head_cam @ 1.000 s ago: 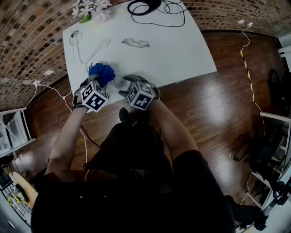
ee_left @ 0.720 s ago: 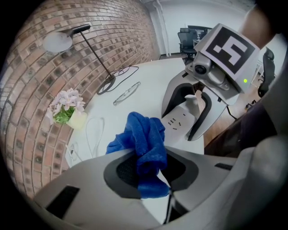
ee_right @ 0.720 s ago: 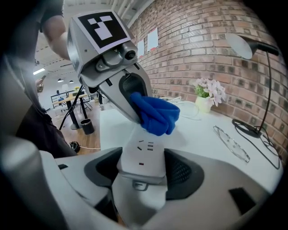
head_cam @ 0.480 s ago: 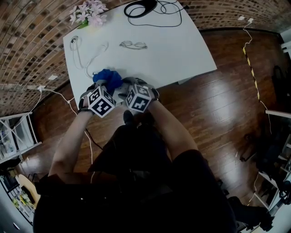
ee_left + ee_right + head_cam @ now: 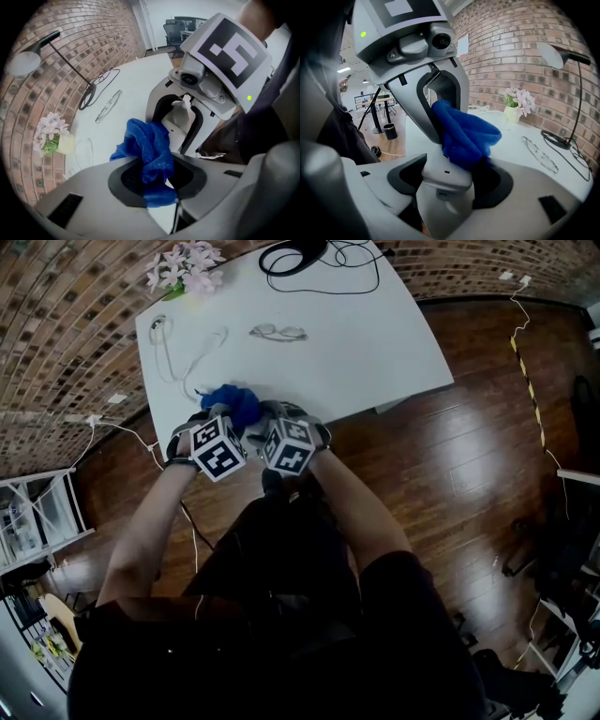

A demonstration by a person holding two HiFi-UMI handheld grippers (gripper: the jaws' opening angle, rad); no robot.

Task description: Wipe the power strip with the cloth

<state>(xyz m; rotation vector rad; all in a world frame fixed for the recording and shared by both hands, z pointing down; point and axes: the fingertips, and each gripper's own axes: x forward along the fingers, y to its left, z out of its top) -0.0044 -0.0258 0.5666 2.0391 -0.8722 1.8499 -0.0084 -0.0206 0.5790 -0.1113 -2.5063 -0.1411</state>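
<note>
A blue terry cloth [image 5: 151,149] is pinched in the left tool [image 5: 153,180]. A white plastic power strip [image 5: 440,174] is clamped by the right tool [image 5: 445,197] at the white counter's [image 5: 375,343] near edge, left of centre. The cloth is best pressed flat and drawn lengthwise while the strip is held steady.

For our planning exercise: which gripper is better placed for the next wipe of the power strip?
Left gripper: its jaws clamp the cloth, which rests on the power strip; the right gripper is occupied holding that strip.
</note>
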